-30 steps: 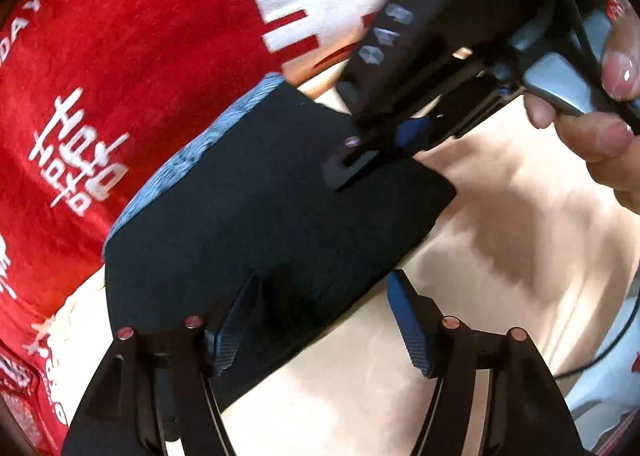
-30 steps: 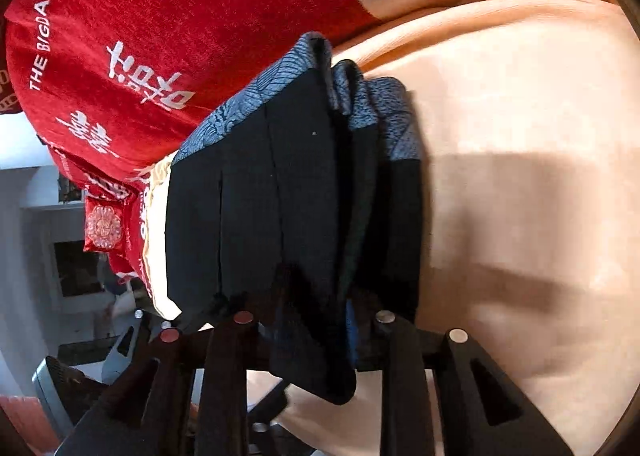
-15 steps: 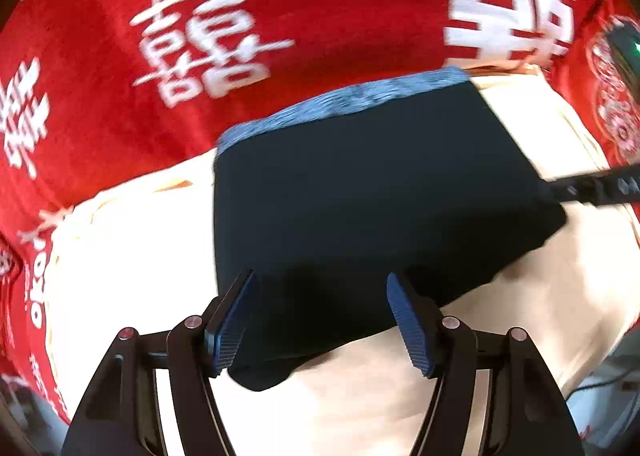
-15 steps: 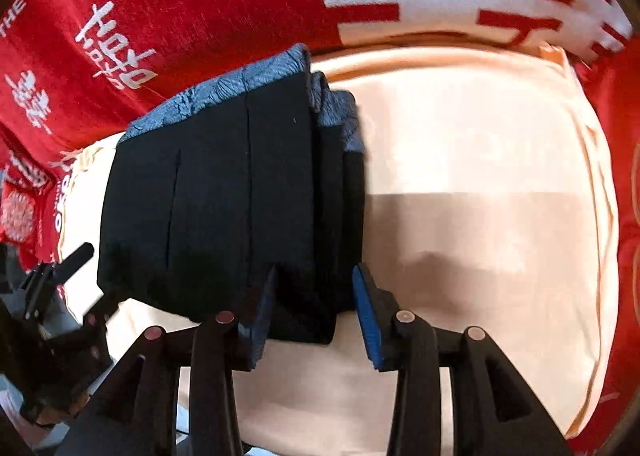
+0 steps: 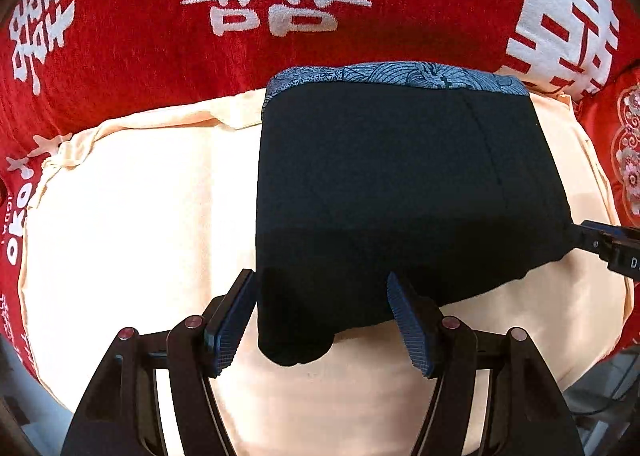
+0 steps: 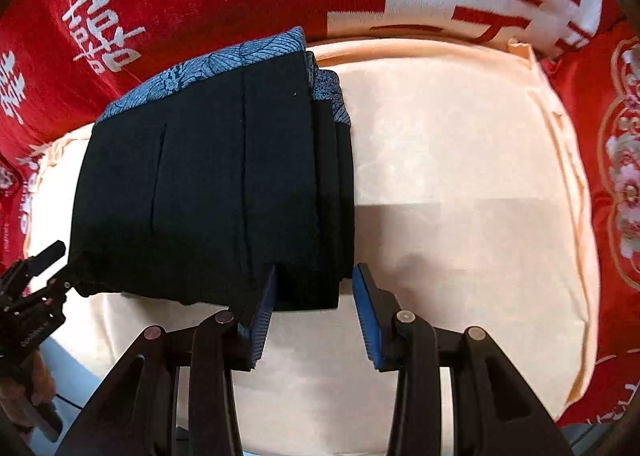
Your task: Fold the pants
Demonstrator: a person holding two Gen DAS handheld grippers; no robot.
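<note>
The black pants (image 5: 400,176) with a blue-grey patterned waistband (image 5: 400,74) lie folded into a compact stack on a cream cushion (image 5: 120,216). My left gripper (image 5: 320,280) hangs open over the stack's near left corner, its pads clear of the cloth. In the right wrist view the pants (image 6: 200,196) show their layered right edge. My right gripper (image 6: 316,270) stands open astride that edge's near end, with cloth between the jaws and a gap at the right pad. Each gripper shows in the other's view, the right gripper (image 5: 608,244) at the pants' right corner and the left gripper (image 6: 44,272) at the left corner.
A red blanket (image 5: 160,56) with white characters lies behind the cushion (image 6: 460,176). A red embroidered cushion (image 6: 624,176) borders the right side. A hand (image 6: 36,384) holds the left gripper's handle at the lower left. Bare cream cloth spreads right of the pants.
The right gripper has let go of the folded edge it was shut on and lifted slightly. The left gripper has swung and rolled away from the right one to the stack's left corner.
</note>
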